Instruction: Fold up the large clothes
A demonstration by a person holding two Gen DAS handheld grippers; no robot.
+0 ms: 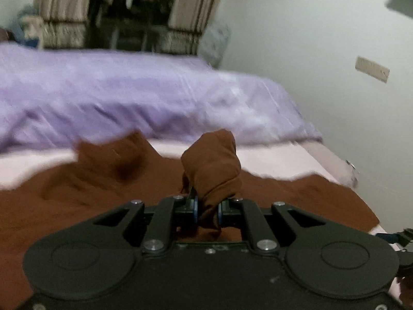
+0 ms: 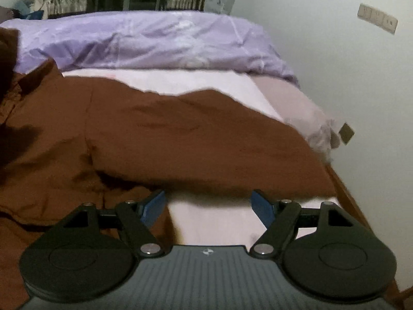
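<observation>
A large brown garment (image 1: 77, 201) lies spread over a pale pink bed sheet (image 1: 271, 159). My left gripper (image 1: 206, 211) is shut on a bunched fold of the brown garment, which sticks up between the fingers. In the right wrist view the garment (image 2: 180, 134) covers the bed with a sleeve reaching to the right. My right gripper (image 2: 209, 206) is open, its blue pads (image 2: 152, 209) spread wide just above the sleeve's near edge and the bare sheet (image 2: 211, 222). It holds nothing.
A crumpled lilac duvet (image 2: 155, 41) lies across the far side of the bed. A white wall (image 2: 335, 77) with a switch plate (image 2: 376, 18) runs along the right. Striped curtains (image 1: 64, 2) and a dark closet are at the back. The bed's wooden edge (image 2: 346, 191) is at right.
</observation>
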